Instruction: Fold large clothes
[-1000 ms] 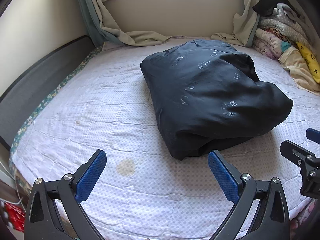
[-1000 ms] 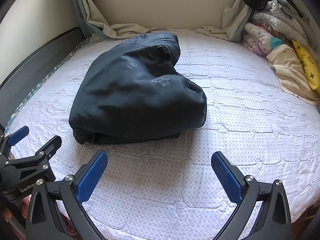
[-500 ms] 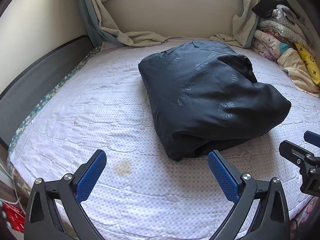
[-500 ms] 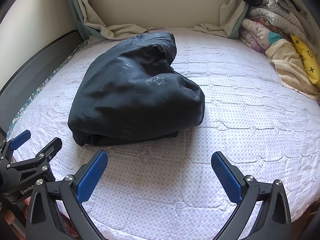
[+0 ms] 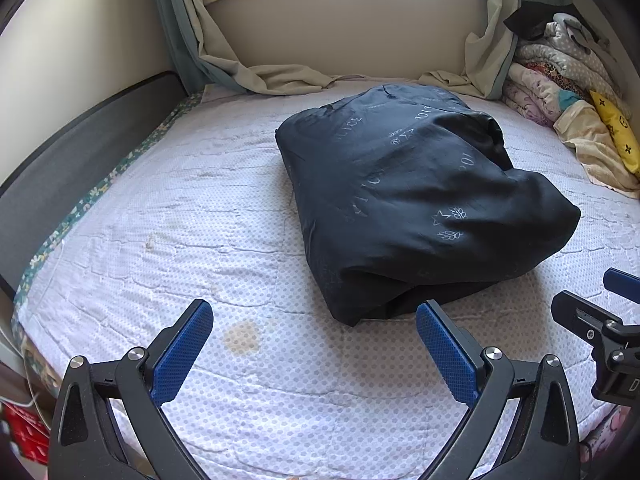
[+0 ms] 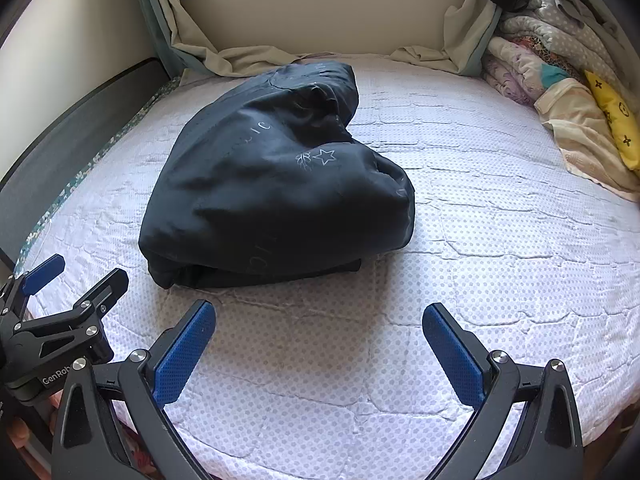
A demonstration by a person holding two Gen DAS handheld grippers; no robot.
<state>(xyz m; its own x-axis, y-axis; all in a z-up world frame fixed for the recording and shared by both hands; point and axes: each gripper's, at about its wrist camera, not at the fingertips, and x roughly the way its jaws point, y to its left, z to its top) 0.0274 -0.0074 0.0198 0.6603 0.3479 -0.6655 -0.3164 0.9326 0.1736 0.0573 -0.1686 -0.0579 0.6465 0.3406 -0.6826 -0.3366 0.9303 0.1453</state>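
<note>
Centrally on the bed (image 5: 160,240) lies the dark garment (image 5: 408,196), already gathered into a thick, puffy bundle with pale lettering, stars and leaf marks printed across it. From the left wrist view it sits right of centre, its near folded edge just beyond the right blue pad; from the right wrist view the dark garment (image 6: 272,184) sits left of centre, with stacked layers showing along its lower edge.

Both pairs of tongs are spread wide and hold nothing. The left tongs (image 5: 314,346) hover over the quilted white bed cover at the bottom of the frame, above a small yellowish stain (image 5: 241,335). The right tongs (image 6: 319,348) hover likewise over bare cover, apart from the bundle. Each pair shows in the other's view: the right tongs (image 5: 600,320) at the right edge, the left tongs (image 6: 60,300) at the lower left.

Curtains (image 5: 256,74) drape onto the far edge of the bed under the window, and a heap of folded blankets (image 6: 560,80) fills the upper right corner.
</note>
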